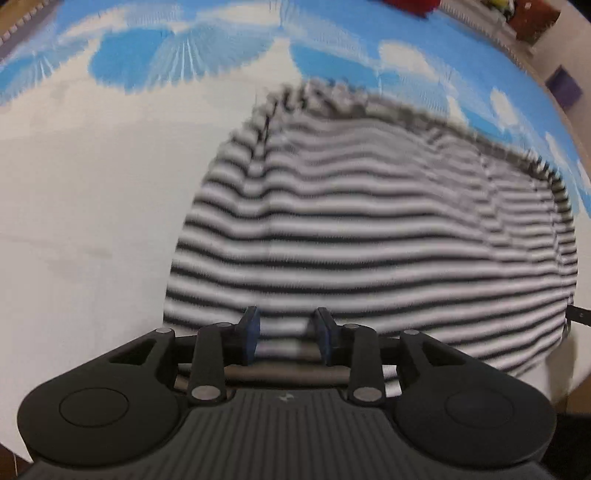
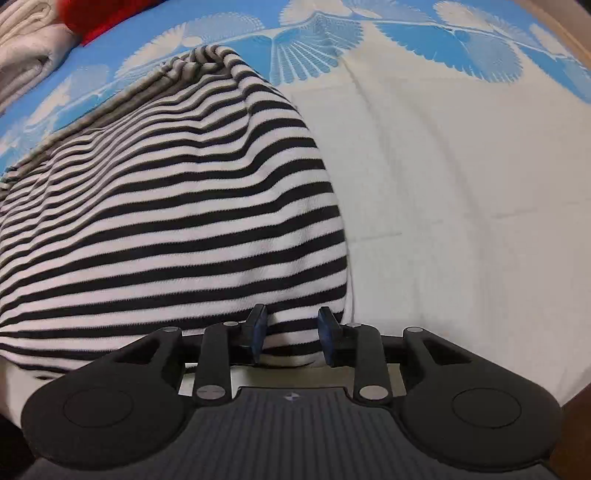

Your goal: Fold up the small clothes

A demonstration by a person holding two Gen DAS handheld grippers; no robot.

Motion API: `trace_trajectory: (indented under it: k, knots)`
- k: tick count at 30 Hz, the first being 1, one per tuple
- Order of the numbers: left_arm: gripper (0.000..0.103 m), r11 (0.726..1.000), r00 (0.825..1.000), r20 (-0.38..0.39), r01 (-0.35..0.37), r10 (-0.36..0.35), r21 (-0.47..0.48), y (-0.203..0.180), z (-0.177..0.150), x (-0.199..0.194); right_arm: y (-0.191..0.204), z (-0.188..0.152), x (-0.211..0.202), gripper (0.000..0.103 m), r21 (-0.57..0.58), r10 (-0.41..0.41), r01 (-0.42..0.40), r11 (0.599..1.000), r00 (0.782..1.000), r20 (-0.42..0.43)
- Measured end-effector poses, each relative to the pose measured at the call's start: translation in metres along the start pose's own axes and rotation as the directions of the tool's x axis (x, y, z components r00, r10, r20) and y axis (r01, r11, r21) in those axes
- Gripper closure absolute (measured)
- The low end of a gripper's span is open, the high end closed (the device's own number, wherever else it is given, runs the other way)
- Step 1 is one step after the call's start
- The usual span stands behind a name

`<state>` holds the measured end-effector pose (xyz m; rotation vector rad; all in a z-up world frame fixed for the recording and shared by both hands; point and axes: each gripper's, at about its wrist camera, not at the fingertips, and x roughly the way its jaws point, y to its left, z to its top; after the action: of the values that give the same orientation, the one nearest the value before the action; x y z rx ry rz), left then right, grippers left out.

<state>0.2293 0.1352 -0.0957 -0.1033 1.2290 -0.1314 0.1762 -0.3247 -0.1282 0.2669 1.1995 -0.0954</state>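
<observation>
lying flat: one striped garment (image 2: 177, 221), two tools (image 1: 287, 334) (image 2: 291, 332) part-open, gripping nothing.

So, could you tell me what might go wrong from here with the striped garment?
Both the left gripper and the right gripper stand open over the near edge of the striped garment, so the fold may slip. Ripples across its middle could be pressed in as creases. Its far hem looks bunched, so the edges may not line up on the sheet.

black-and-white striped garment (image 2: 177, 221) on a white cloth (image 2: 461, 203) with blue fan-print border; red fabric (image 2: 88, 22) beyond.
</observation>
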Motion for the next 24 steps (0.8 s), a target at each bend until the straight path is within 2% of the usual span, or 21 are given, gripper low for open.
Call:
trace_trajectory:
  k: [3, 5, 8, 11, 12, 17, 23, 24]
  knots:
    - [0.067, 0.999, 0.993, 0.110, 0.035, -0.037, 0.027, -0.017, 0.007, -0.012, 0.009, 0.004, -0.015, 0.071, -0.035, 0.020, -0.017, 0.999, 0.996, 0.089]
    - [0.067, 0.997, 0.988, 0.133, 0.073, -0.076, 0.028, -0.031, 0.012, -0.012, 0.017, 0.006, -0.019, 0.071, -0.063, 0.066, -0.058, 0.996, 0.989, 0.134]
    - [0.065, 0.997, 0.993, 0.084, 0.076, -0.078, 0.026, -0.045, 0.014, 0.003, 0.030, 0.008, -0.016, 0.067, -0.130, 0.094, -0.076, 0.989, 0.985, 0.143]
    - [0.062, 0.998, 1.000, -0.014, -0.017, 0.018, 0.057, -0.057, 0.011, 0.027, 0.044, 0.004, -0.001, 0.067, -0.178, 0.025, -0.009, 0.984, 0.996, 0.089]
    - [0.062, 0.997, 0.999, -0.013, -0.034, 0.035, 0.065, -0.060, 0.011, 0.031, 0.046, 0.003, 0.003, 0.067, -0.187, 0.002, 0.012, 0.982, 0.997, 0.075]
    - [0.062, 0.996, 0.995, 0.093, -0.031, 0.023, 0.083, -0.070, 0.014, 0.024, 0.049, 0.002, 0.003, 0.067, -0.192, -0.010, 0.026, 0.981, 0.997, 0.083]
    - [0.061, 1.000, 0.983, 0.186, -0.016, 0.011, 0.022, -0.055, 0.013, -0.001, 0.049, -0.006, -0.010, 0.066, -0.203, -0.003, 0.024, 0.979, 0.995, 0.103]
    - [0.059, 1.000, 0.980, 0.199, -0.008, 0.006, 0.009, -0.052, 0.011, -0.009, 0.049, -0.006, -0.012, 0.066, -0.203, -0.002, 0.024, 0.979, 0.994, 0.108]
